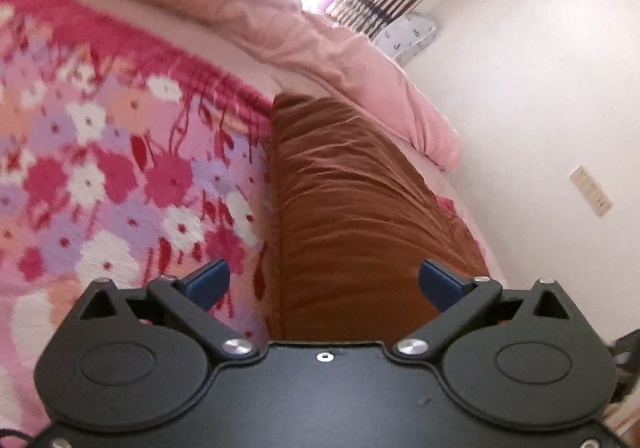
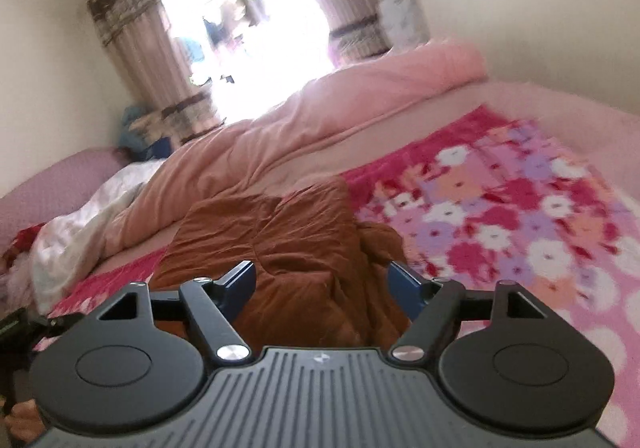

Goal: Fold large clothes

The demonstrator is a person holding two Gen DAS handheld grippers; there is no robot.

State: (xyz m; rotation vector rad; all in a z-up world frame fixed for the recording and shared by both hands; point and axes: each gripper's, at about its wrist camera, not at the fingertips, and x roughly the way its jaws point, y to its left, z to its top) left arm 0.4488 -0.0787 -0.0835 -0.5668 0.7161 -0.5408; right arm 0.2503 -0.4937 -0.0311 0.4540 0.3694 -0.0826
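Note:
A brown garment (image 1: 344, 208) lies on the floral pink blanket (image 1: 100, 168), folded into a long strip that runs away from the camera. My left gripper (image 1: 324, 282) hovers over its near end, open wide, its blue pads clear of the cloth. In the right wrist view the same brown garment (image 2: 280, 240) lies wrinkled and partly folded on the blanket (image 2: 520, 216). My right gripper (image 2: 322, 284) stands open above its near edge, with nothing pressed between the fingers.
A rolled pink quilt (image 2: 340, 116) lies across the far side of the bed. White bedding (image 2: 80, 224) is heaped at the left. Curtains (image 2: 132, 48) frame a bright window. A white wall (image 1: 520, 108) runs close along the bed's right edge.

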